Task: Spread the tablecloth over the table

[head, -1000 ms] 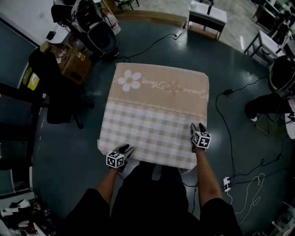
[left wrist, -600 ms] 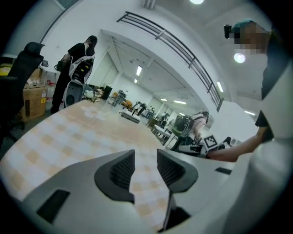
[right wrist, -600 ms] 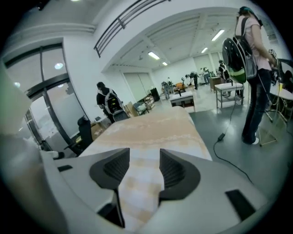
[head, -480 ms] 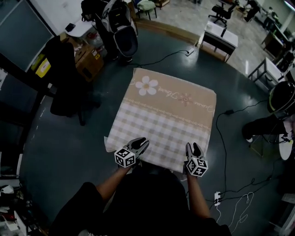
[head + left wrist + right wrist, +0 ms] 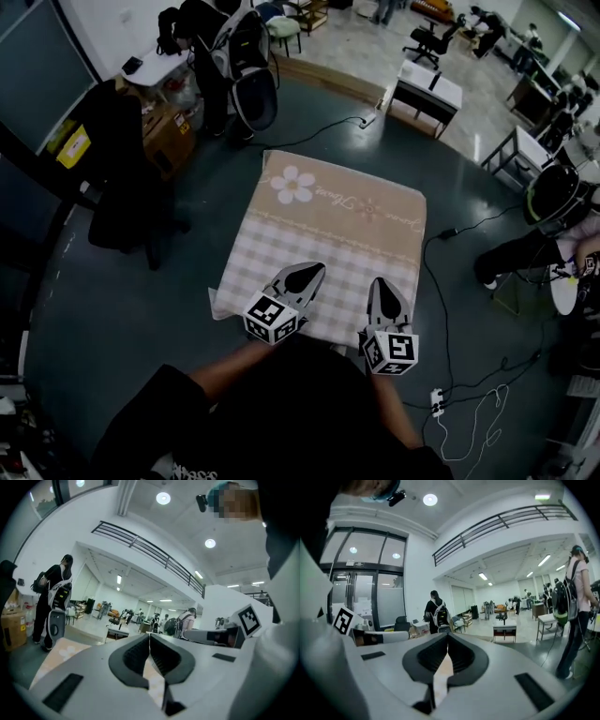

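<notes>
The beige tablecloth [image 5: 328,234], checked at the near half with a flower band at the far end, lies flat over the square table. Both grippers are held high above its near edge, pointing away from me. My left gripper [image 5: 316,270] has just been closing; its jaws now meet at the tips [image 5: 149,635] with nothing between them. My right gripper [image 5: 382,282] has also just been closing, and its tips [image 5: 448,635] touch, empty. Only a sliver of beige cloth [image 5: 443,667] shows below through each jaw gap. Neither gripper touches the cloth.
Black cables [image 5: 450,281] and a power strip [image 5: 436,401] lie on the floor right of the table. A dark chair [image 5: 122,187] and cardboard box [image 5: 169,131] stand at left. A person with a backpack [image 5: 436,613] stands beyond, near desks [image 5: 427,89].
Both grippers have lifted off the cloth's near edge, come closer to the head camera and nearer each other, and their jaws have shut. The cloth stays flat on the table.
</notes>
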Demonstrator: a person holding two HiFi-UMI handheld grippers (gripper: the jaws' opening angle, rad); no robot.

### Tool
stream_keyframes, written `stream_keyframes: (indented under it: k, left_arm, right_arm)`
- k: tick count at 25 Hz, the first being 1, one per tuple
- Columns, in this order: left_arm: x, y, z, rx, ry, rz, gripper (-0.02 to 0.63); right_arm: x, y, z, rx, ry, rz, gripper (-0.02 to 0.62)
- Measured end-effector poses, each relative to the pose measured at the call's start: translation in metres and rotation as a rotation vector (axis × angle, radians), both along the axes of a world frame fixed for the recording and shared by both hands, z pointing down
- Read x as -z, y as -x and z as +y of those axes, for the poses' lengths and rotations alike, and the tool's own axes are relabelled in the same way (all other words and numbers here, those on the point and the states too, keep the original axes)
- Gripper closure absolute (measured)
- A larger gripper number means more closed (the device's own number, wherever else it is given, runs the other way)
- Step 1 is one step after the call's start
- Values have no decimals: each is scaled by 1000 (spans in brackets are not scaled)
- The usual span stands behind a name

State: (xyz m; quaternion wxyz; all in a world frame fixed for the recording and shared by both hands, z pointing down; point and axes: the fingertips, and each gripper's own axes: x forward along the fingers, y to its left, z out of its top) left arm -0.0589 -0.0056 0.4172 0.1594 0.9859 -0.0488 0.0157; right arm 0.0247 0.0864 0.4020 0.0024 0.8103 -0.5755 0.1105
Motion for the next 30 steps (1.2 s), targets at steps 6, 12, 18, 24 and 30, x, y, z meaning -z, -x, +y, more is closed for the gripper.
stream_keyframes:
  k: [6, 12, 18, 24, 30]
  left_arm:
    - [49, -2, 11, 7, -136, 63, 589]
    - [46, 6, 15, 29, -174, 61, 589]
    - [41, 17, 19, 30, -153, 69, 589]
    - [42, 26, 37, -7, -132, 81, 589]
    - [31, 45, 43, -34, -112, 69, 589]
  right_arm:
    - [26, 17, -6, -53, -29, 101, 577]
    - [33, 35, -7, -27, -37, 143, 578]
    - [26, 51, -4, 0, 6, 157, 578]
    - [15, 67, 4, 21, 40, 142, 578]
    - [4, 100, 7, 35, 38, 130, 578]
